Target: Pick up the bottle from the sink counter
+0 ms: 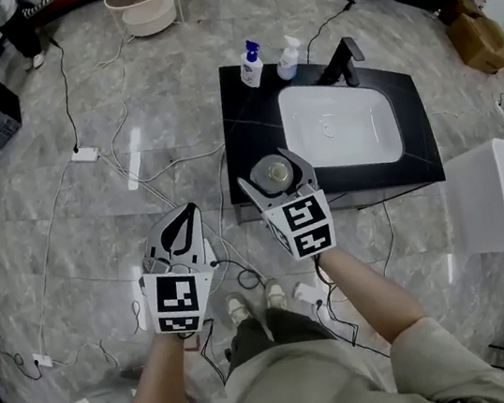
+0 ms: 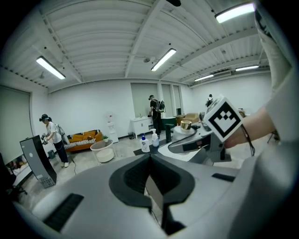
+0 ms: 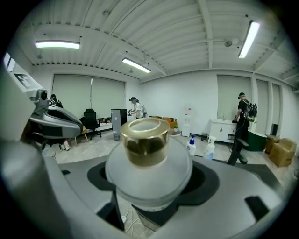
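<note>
A round frosted bottle with a gold cap is held off the black sink counter, above its front left corner. My right gripper is shut on it. In the right gripper view the bottle fills the space between the jaws of the right gripper, gold cap upward. My left gripper hangs over the floor, left of the counter, shut and empty. In the left gripper view the left gripper has its jaws together, and beyond it the bottle shows.
On the counter are a white basin, a black faucet, a blue-capped pump bottle and a white pump bottle at the back left. Cables cross the floor. A white box stands right of the counter.
</note>
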